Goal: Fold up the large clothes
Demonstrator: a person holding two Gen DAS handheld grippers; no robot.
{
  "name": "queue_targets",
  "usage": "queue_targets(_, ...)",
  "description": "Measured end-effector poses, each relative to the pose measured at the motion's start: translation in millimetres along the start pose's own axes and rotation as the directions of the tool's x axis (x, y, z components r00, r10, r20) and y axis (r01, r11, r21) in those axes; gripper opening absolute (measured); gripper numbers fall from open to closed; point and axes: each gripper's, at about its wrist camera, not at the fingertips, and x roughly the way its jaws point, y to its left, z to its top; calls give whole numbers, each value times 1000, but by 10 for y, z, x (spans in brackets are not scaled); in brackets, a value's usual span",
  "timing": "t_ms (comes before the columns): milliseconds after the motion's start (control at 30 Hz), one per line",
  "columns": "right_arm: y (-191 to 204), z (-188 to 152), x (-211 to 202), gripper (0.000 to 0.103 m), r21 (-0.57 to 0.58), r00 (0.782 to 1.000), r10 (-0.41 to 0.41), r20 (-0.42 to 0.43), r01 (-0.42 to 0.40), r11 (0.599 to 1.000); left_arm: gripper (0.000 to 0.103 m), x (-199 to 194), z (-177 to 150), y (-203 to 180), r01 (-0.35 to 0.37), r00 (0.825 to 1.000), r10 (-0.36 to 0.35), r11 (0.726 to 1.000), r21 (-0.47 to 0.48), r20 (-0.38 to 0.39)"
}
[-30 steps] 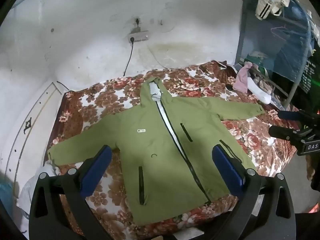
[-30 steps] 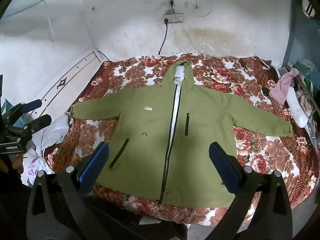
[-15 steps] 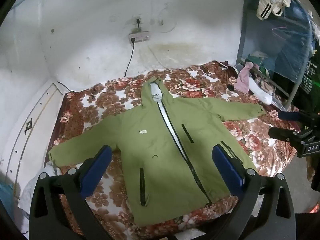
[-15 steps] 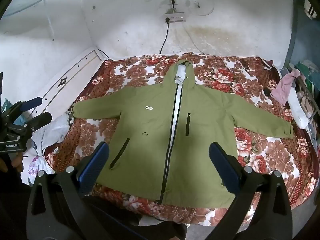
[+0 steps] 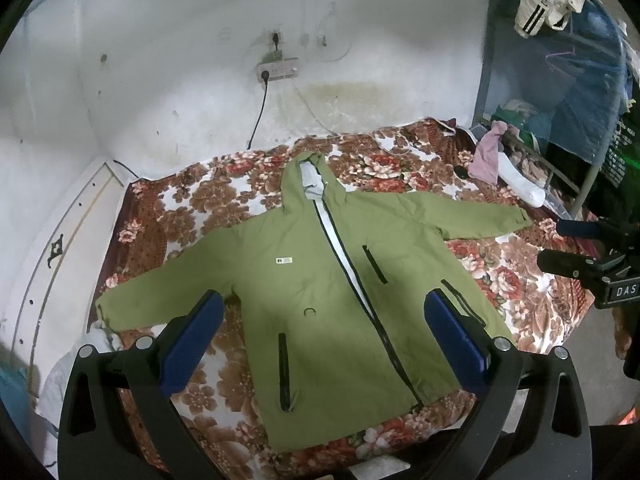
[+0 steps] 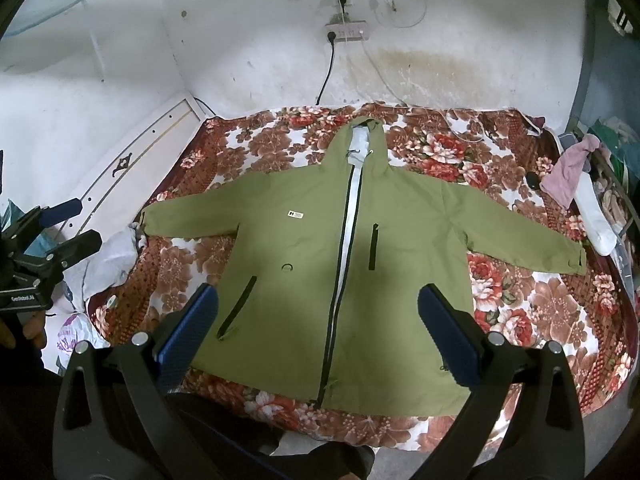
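A large olive green hooded jacket [image 5: 320, 280] lies spread flat, front up and zipped, on a floral bedspread [image 5: 200, 208], both sleeves stretched out sideways. It also shows in the right wrist view [image 6: 320, 248]. My left gripper [image 5: 322, 336] is open and empty, held high above the jacket's lower half. My right gripper [image 6: 320, 328] is open and empty too, high above the hem. The right gripper shows at the right edge of the left wrist view [image 5: 580, 248]; the left gripper shows at the left edge of the right wrist view [image 6: 52, 228].
A white wall with a power strip and cord [image 6: 344, 32] stands behind the bed. A white headboard [image 6: 140, 152] runs along the left. White cloth [image 6: 108, 260] lies by the left sleeve. A rack with clothes, a pink cloth [image 6: 568, 172] and a white sock [image 6: 596, 216] stands at right.
Both grippers have drifted slightly; the jacket sits a little lower in both views. Nothing was grasped and the jacket has not moved.
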Motion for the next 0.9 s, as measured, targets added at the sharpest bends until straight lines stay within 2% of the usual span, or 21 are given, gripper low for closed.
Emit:
queue_targets(367,54,5,58,98,-9,1000,2,-4,-3,1000,98,-24,-7,-17,-4,1000,4,1000,-1,0)
queue_targets(667,-76,75,117,98,-21,1000,11,-17,-12,1000,98,32,-15,51,3,1000,-2,1000,4,-19)
queue_targets(900,-173,172,136,98,-14,1000,22,-22,-23,1000,98,111,116,40,-32,999,31,999,-22,-33)
